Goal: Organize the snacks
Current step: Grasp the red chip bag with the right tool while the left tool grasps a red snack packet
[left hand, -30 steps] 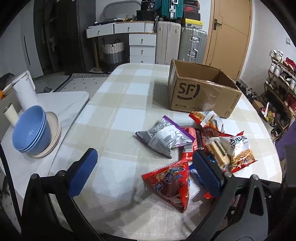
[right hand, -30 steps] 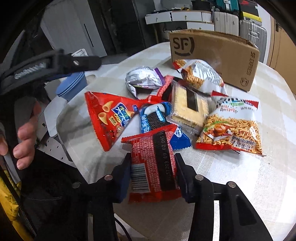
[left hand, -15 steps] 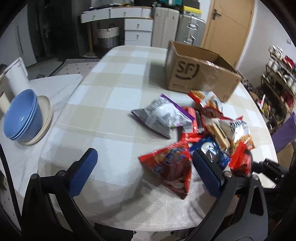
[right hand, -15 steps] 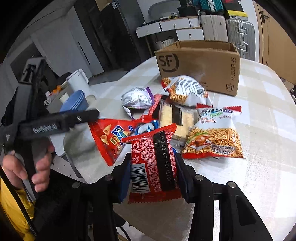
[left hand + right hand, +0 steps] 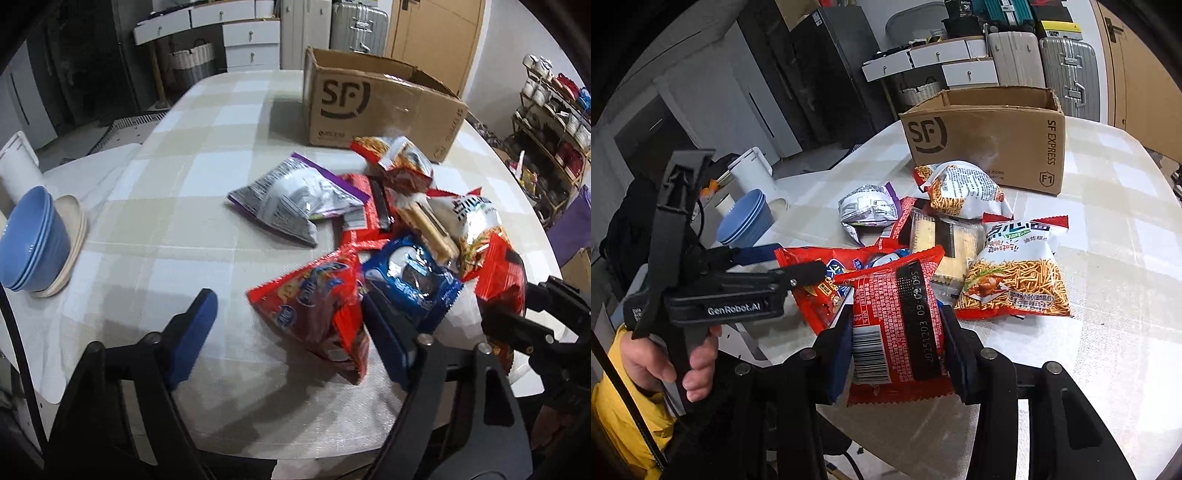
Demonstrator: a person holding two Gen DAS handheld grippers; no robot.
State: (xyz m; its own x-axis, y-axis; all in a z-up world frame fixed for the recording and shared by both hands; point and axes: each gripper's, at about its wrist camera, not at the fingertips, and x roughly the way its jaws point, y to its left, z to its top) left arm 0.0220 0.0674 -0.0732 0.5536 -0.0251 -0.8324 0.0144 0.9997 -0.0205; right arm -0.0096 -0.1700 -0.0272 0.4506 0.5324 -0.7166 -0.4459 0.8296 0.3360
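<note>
Several snack bags lie heaped on the checked table in front of an open SF cardboard box. My left gripper hangs low over the table's near edge with its jaws closing. A red triangular snack bag lies between them, close to the right finger, and the left pad is clear of it. My right gripper is shut on a red packet held above the pile. That packet also shows at the right of the left wrist view. A blue cookie packet lies beside the triangular bag.
A silver-purple bag, a cracker pack and two noodle snack bags make up the pile. Blue bowls and a white kettle stand on a side counter at the left. A shoe rack stands at the right.
My left gripper has sunk toward the red triangular bag and its jaws have narrowed around it. The right gripper has risen a little with the red packet still in it.
</note>
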